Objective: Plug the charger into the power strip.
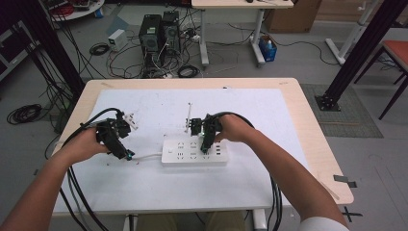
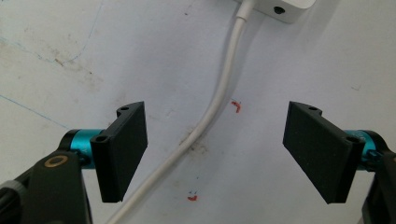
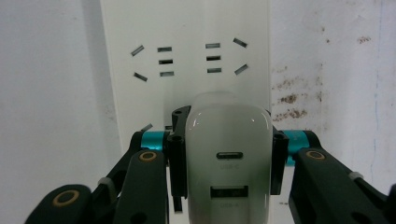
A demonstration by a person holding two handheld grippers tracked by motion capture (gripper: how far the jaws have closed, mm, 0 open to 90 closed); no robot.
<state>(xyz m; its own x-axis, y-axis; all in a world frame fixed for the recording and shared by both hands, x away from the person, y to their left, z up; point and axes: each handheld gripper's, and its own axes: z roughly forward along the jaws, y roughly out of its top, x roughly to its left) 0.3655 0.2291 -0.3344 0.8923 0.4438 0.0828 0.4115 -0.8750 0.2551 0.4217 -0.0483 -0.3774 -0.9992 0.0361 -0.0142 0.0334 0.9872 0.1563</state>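
Right gripper (image 3: 226, 158) jaws clamp the charger (image 3: 229, 154) by its flat sides: rigid, glossy, probably slippery. Left gripper (image 2: 215, 154) jaws spread.

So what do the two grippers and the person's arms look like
Both the left gripper and right gripper are black, with flat rectangular black jaws on teal metal cylinders and brass-coloured pivot pins in the linkage arms. Thick black cables loop from each and trail off the table's near edge. The forearms are bare; a white sleeve edge shows at the right arm.

Glossy white plastic charger (image 3: 229, 154), smooth plastic power strip (image 3: 187, 70)
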